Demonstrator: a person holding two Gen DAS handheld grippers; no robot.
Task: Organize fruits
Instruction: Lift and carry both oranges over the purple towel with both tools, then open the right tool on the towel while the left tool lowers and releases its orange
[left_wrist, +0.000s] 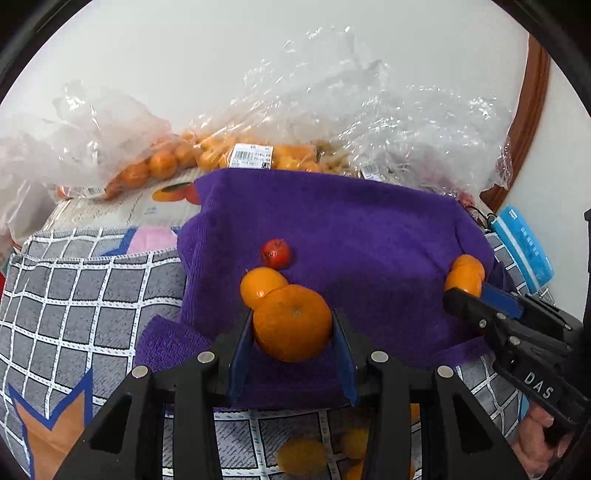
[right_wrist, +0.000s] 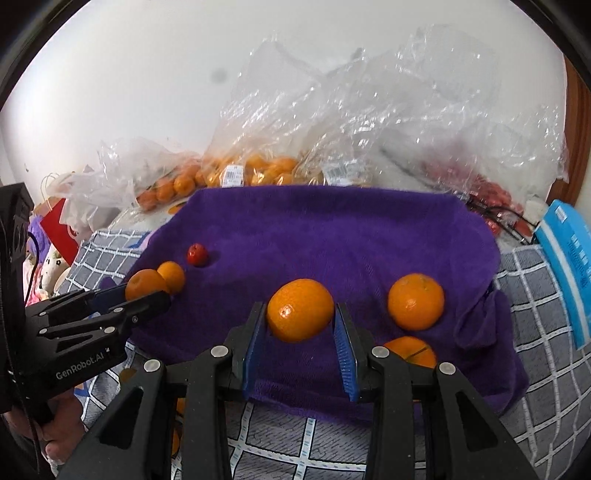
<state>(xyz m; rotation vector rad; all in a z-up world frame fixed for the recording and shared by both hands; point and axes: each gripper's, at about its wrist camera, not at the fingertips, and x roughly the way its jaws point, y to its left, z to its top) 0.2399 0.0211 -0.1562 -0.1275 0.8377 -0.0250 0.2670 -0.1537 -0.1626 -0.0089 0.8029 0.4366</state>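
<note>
Plastic bags (right_wrist: 369, 122): they crowd the back of the scene against the wall, clear and crumpled, with more oranges and some red fruit inside.
Checked cloth (left_wrist: 74, 295): grey with white lines, it covers whatever lies beneath; you cannot tell whether that is a bench or a bed.
Purple towel (right_wrist: 332, 236): spread over the checked cloth, it is your sorting ground, and every loose fruit in play sits on it.
Left claw (left_wrist: 293, 336): you have it closed on a left orange (left_wrist: 291, 323), blue pads pressed to both sides, right beside a small orange (left_wrist: 260, 286) and a small red fruit (left_wrist: 276, 253) at the towel's left.
Right claw (right_wrist: 300, 325): its pads sit against both sides of a right orange (right_wrist: 300, 309), so you appear to be gripping that one too, low over the towel's middle.
Loose orange (right_wrist: 415, 301): it rests just to the right of your right claw, with another orange (right_wrist: 410, 350) partly hidden behind that claw's arm.
Step in hand: both claws are loaded, so you look to be mid-placement, building an orange group on each side.
Next move: likely set each orange down beside its neighbours and open slowly, since round fruit on soft towel may roll; keep the left one from knocking the red fruit.
</note>
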